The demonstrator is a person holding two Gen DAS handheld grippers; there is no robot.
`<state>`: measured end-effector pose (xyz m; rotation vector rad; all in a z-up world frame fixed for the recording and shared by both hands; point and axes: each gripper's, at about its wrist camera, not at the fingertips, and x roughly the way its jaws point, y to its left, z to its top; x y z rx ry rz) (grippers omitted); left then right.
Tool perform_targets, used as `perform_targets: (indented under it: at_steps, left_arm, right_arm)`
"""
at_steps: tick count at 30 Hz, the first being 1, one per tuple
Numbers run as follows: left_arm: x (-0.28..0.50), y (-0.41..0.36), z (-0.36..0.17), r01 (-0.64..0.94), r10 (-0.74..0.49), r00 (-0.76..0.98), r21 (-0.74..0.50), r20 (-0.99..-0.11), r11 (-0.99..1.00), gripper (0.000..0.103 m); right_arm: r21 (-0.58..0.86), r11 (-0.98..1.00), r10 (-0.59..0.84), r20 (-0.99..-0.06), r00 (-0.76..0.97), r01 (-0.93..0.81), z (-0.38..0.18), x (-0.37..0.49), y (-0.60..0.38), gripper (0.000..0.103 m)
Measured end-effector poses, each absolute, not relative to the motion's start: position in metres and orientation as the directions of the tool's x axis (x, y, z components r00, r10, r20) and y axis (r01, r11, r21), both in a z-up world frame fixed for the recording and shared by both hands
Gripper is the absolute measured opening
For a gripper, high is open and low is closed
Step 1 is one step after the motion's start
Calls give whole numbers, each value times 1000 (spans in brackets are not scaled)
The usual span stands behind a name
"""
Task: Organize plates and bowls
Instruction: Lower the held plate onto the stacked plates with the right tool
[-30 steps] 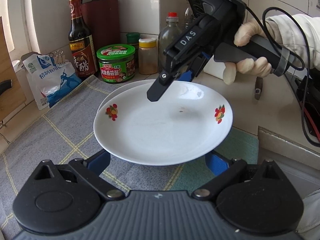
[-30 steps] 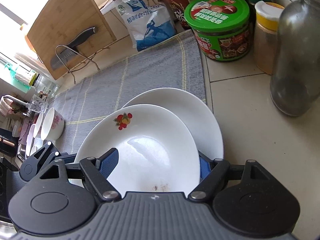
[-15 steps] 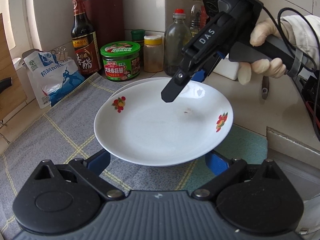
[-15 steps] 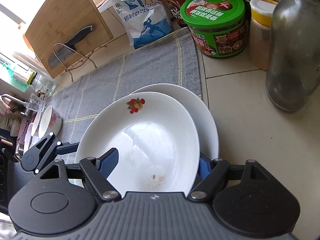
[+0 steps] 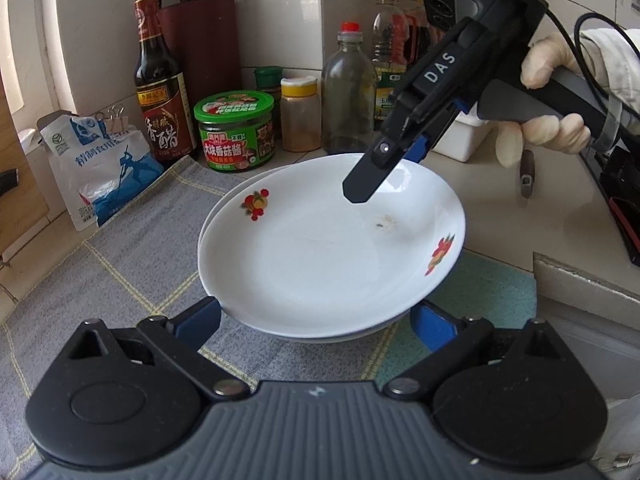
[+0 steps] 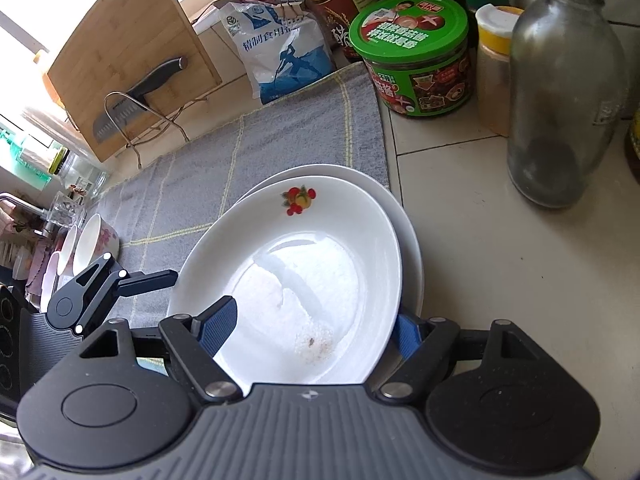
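Note:
A white plate with fruit prints (image 5: 320,252) lies on a second white plate (image 5: 236,194) on the grey cloth. It also shows in the right wrist view (image 6: 304,276), above the lower plate (image 6: 408,232). My left gripper (image 5: 316,320) is open, its blue pads on either side of the stack's near edge. My right gripper (image 6: 312,328) holds the top plate's far rim, one finger (image 5: 372,172) over it and the other under it. Small flowered bowls (image 6: 96,240) stand at the left edge of the cloth.
Along the tiled wall stand a vinegar bottle (image 5: 160,88), a green-lidded jar (image 5: 236,132), a yellow-capped spice jar (image 5: 300,116), a glass bottle (image 5: 348,96) and a salt bag (image 5: 100,160). A cutting board with a knife (image 6: 132,60) leans at the left.
The flowered plate has come down and forward onto the lower plate, with both grippers moving along with it.

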<state>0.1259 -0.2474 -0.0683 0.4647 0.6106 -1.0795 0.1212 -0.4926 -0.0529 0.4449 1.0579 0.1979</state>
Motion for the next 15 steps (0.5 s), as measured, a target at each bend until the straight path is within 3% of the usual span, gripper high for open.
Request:
perform_targets:
  at_steps: [15]
  left_arm:
    - [131, -247, -71, 910, -665, 336, 48, -667, 411, 100]
  right_arm:
    - [474, 875, 355, -767, 535, 100, -48, 97, -489, 84]
